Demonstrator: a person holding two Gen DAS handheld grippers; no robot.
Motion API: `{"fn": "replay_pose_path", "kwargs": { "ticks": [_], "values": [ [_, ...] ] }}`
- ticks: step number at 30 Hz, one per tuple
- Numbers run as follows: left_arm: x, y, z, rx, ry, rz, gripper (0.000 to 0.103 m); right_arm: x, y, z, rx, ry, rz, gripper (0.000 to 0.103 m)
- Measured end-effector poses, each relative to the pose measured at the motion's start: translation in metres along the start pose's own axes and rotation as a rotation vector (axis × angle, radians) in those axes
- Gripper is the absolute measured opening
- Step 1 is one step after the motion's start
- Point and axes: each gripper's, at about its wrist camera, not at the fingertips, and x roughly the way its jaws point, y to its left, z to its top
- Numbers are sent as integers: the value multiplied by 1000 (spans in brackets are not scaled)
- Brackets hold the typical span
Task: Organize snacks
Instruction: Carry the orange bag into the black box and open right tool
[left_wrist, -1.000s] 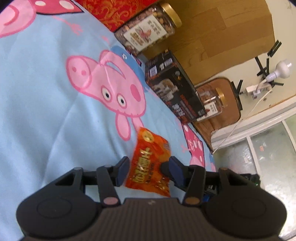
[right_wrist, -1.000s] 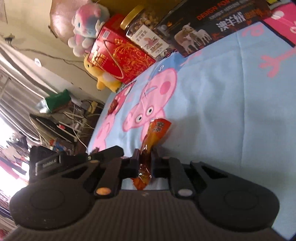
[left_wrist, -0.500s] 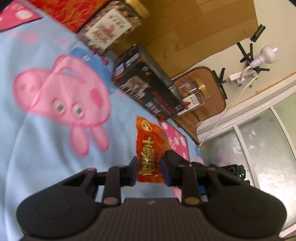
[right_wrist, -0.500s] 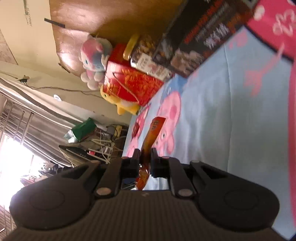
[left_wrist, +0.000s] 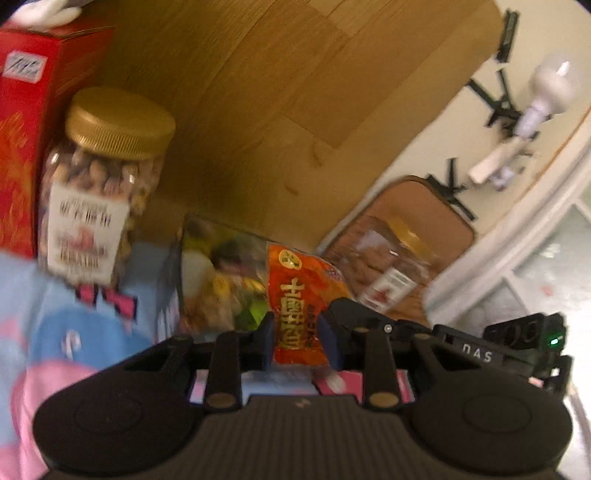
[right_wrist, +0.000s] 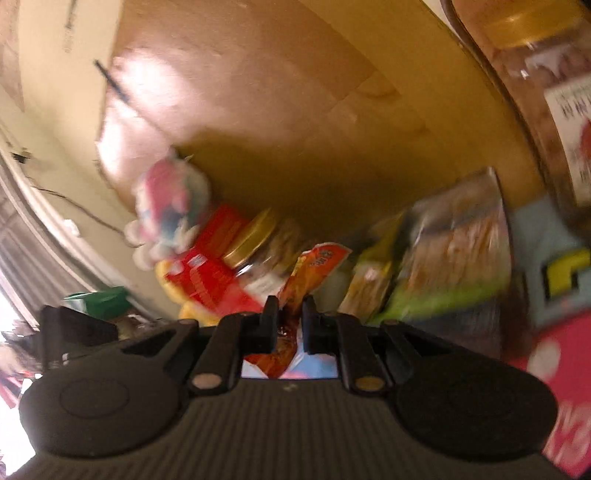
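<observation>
Your left hand-held gripper (left_wrist: 296, 341) and right hand-held gripper (right_wrist: 289, 320) each clamp an orange snack packet (left_wrist: 297, 301), lifted in front of the nut jar (left_wrist: 98, 184); thin foil could slip free, or a packet clip the jar.

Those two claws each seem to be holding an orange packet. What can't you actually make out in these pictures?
- Left view: the claw covers the packet's lower edge; blur smears the jar label.
- Right view: the packet shows edge-on, so its print is unreadable; the claw hides its middle.
- Right view: the boxes are blurred; the near jar is cut off by the edge.
</observation>
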Motion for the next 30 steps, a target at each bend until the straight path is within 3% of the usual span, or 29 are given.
{"fn": "replay_pose_path", "kwargs": {
  "ticks": [5, 8, 13, 15, 22, 30],
  "values": [
    [25, 13, 10, 11, 6, 120, 28, 40, -17, 15, -27, 38, -63, 16],
    [29, 14, 9, 43, -3, 199, 38, 62, -14, 11, -87, 72, -116, 19],
    [5, 6, 7, 70, -59, 178, 47, 74, -6, 3, -193, 80, -201, 24],
    [-5, 2, 6, 81, -76, 174, 47, 69, -7, 2, -185, 56, -211, 30],
    [-33, -20, -18, 136, -85, 170, 47, 11, 0, -5, -120, -79, -200, 31],
    [-51, -40, -79, 198, -36, 229, 47, -53, 21, -63, -125, -137, -192, 31]
  ]
}}
